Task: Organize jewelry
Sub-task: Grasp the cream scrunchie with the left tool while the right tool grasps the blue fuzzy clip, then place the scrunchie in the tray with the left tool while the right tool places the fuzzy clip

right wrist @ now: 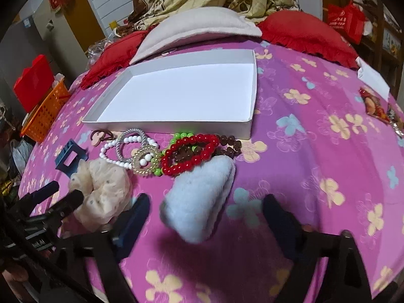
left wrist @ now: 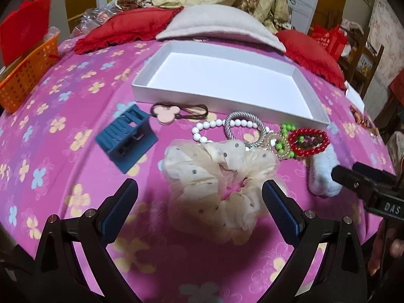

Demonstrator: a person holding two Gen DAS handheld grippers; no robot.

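Note:
A white shallow box (left wrist: 313, 106) (right wrist: 248, 126) lies empty on the pink flowered bedspread. In front of it lie a white bead bracelet (left wrist: 209, 125) (right wrist: 111, 160), a silver hair tie (left wrist: 236, 116) (right wrist: 121, 149), green beads (left wrist: 285, 127) (right wrist: 183, 135), a red bead bracelet (left wrist: 325, 139) (right wrist: 192, 152), brown beads (right wrist: 231, 146), a blue claw clip (left wrist: 125, 140) (right wrist: 69, 157) and a pink-charm hair tie (left wrist: 165, 113) (right wrist: 98, 136). My left gripper (left wrist: 200, 199) is open around a cream dotted scrunchie (left wrist: 214, 176) (right wrist: 103, 192). My right gripper (right wrist: 205, 213) is open around a pale blue fluffy scrunchie (right wrist: 199, 197) (left wrist: 323, 174).
An orange basket (left wrist: 24, 73) (right wrist: 44, 112) with a red box stands at the left bed edge. Red cushions (left wrist: 121, 29) (right wrist: 305, 31) and a grey pillow (left wrist: 217, 22) lie behind the box. Wrapped snacks (right wrist: 376, 107) lie at the right.

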